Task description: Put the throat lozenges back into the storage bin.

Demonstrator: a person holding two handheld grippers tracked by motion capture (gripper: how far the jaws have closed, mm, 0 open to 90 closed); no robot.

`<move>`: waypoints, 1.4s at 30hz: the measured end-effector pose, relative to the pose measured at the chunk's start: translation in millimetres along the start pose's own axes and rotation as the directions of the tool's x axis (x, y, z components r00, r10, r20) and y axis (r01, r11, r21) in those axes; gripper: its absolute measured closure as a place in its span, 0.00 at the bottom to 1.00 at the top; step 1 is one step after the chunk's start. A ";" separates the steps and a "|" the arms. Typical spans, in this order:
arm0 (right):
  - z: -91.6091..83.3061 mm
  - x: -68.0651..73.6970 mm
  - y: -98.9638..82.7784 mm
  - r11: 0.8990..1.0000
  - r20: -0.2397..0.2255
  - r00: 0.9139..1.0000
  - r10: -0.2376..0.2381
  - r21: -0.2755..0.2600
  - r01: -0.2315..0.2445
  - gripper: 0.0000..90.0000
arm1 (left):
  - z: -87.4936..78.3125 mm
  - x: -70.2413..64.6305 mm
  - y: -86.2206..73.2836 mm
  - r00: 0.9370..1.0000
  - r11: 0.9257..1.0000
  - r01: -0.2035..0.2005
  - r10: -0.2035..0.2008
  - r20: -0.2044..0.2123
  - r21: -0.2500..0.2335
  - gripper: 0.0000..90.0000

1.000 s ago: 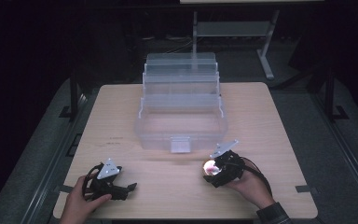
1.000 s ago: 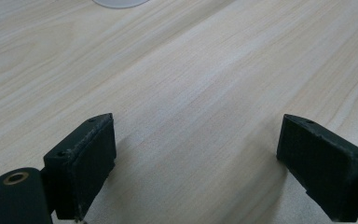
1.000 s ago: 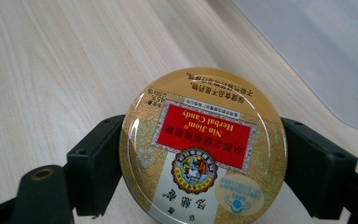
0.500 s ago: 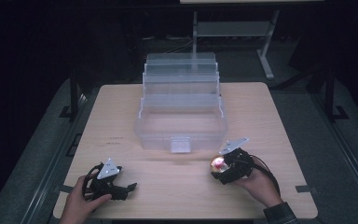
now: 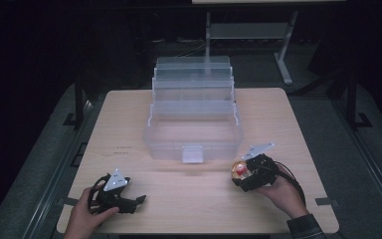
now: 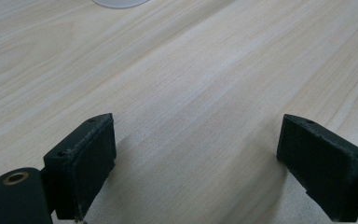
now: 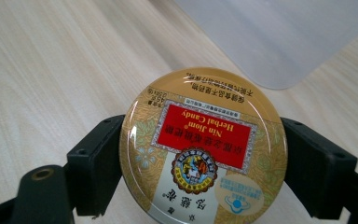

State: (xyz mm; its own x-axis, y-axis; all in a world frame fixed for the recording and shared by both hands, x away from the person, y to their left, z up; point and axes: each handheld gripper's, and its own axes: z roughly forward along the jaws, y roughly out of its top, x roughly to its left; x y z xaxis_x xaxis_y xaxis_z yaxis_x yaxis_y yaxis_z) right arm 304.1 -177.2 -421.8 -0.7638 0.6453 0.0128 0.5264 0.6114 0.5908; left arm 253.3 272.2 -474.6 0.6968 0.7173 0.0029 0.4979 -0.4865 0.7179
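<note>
High view: right tongs (image 5: 242, 172) pinch the round candy tin (image 5: 238, 170), now shifted rightward and slightly up off the tabletop (image 5: 298, 124) versus a second ago, just beside the clear tiered box (image 5: 194, 137). Left tongs (image 5: 138, 200) unmoved near the front edge.
Left gripper view: jaws spread, nothing between, bare wood.
Right gripper view: tin (image 7: 203, 147) clamped at both sides, box corner behind. Likely lifted for placing in box.

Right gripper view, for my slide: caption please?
Right claw clamps a round herbal candy tin above the wooden table.
</note>
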 end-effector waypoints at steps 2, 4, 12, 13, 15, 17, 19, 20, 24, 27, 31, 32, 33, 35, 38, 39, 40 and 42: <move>-1.5 -2.5 -0.4 1.000 0.005 1.000 0.006 0.002 -0.006 0.22 | 0.0 0.0 0.0 1.000 1.000 0.000 0.000 0.000 0.000 0.12; -2.8 -4.7 -0.7 1.000 0.010 1.000 0.007 0.002 -0.007 0.22 | 0.0 0.0 0.0 1.000 1.000 0.000 0.000 0.000 0.000 0.12; -11.3 -13.6 -0.7 1.000 0.029 0.999 0.028 -0.005 -0.028 0.22 | 0.0 0.0 0.0 1.000 1.000 0.000 0.000 0.000 0.000 0.12; -12.2 -14.8 -0.6 1.000 0.031 0.999 0.026 -0.006 -0.025 0.22 | 0.0 0.0 0.0 1.000 1.000 0.000 0.000 0.000 0.000 0.12; -14.4 -16.6 -0.1 1.000 0.034 0.999 0.028 -0.008 -0.027 0.22 | 0.0 0.0 0.0 1.000 1.000 0.000 0.000 0.000 0.000 0.12; -16.4 -18.5 0.6 0.999 0.038 0.999 0.034 -0.011 -0.034 0.22 | 0.0 0.0 0.0 1.000 1.000 0.000 0.000 0.000 0.000 0.12; -18.1 -21.0 1.4 0.999 0.041 0.999 0.034 -0.012 -0.034 0.22 | 0.0 0.1 0.0 1.000 1.000 -0.002 0.002 -0.001 0.000 0.12; -19.2 -21.8 2.0 0.999 0.045 0.998 0.038 -0.012 -0.038 0.22 | 0.0 0.1 0.0 1.000 1.000 -0.002 0.002 -0.001 0.000 0.12; -23.5 -26.0 4.9 0.999 0.048 0.998 0.040 -0.012 -0.039 0.22 | 0.0 0.1 0.0 1.000 1.000 -0.002 0.002 -0.001 0.000 0.12; -26.1 -28.6 7.7 0.999 0.048 0.998 0.042 -0.020 -0.041 0.22 | 0.0 0.1 0.0 1.000 1.000 -0.002 0.002 -0.001 0.000 0.12; -29.3 -31.6 12.2 0.999 0.053 0.998 0.040 -0.032 -0.038 0.22 | 0.0 0.1 0.0 1.000 1.000 -0.002 0.002 -0.001 0.000 0.12; -29.9 -32.2 13.2 0.999 0.053 0.998 0.038 -0.033 -0.037 0.22 | 0.0 0.1 0.0 1.000 1.000 -0.001 0.001 -0.001 0.000 0.12; -31.0 -32.5 14.9 0.998 0.054 0.998 0.044 -0.037 -0.042 0.22 | 0.0 0.1 0.0 1.000 1.000 -0.001 0.001 -0.001 0.000 0.12; -32.6 -33.4 17.6 0.998 0.055 0.997 0.045 -0.039 -0.043 0.22 | 0.0 0.0 0.0 1.000 1.000 -0.001 0.001 -0.001 0.000 0.12; -34.2 -34.6 20.3 0.998 0.056 0.998 0.041 -0.045 -0.039 0.22 | 0.0 0.0 0.0 1.000 1.000 0.000 0.000 0.000 0.000 0.12; -34.9 -35.1 21.3 0.998 0.055 0.998 0.042 -0.047 -0.039 0.22 | 0.0 0.0 0.0 1.000 1.000 0.000 0.000 0.000 0.000 0.12; -35.6 -35.3 22.0 0.998 0.056 0.997 0.045 -0.046 -0.043 0.22 | 0.0 0.0 0.0 1.000 1.000 0.000 0.000 0.000 0.000 0.12; -36.5 -36.1 23.2 0.998 0.057 0.997 0.045 -0.048 -0.042 0.22 | 0.0 0.0 0.0 1.000 1.000 0.000 0.000 0.000 0.000 0.12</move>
State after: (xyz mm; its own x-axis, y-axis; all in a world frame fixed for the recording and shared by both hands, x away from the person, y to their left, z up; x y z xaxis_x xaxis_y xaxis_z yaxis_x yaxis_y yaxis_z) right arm 330.2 -203.0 -379.1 -0.7169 0.6971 -0.0071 0.5394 0.5612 0.6278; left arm 253.3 272.2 -474.6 0.6967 0.7174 0.0030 0.4978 -0.4864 0.7180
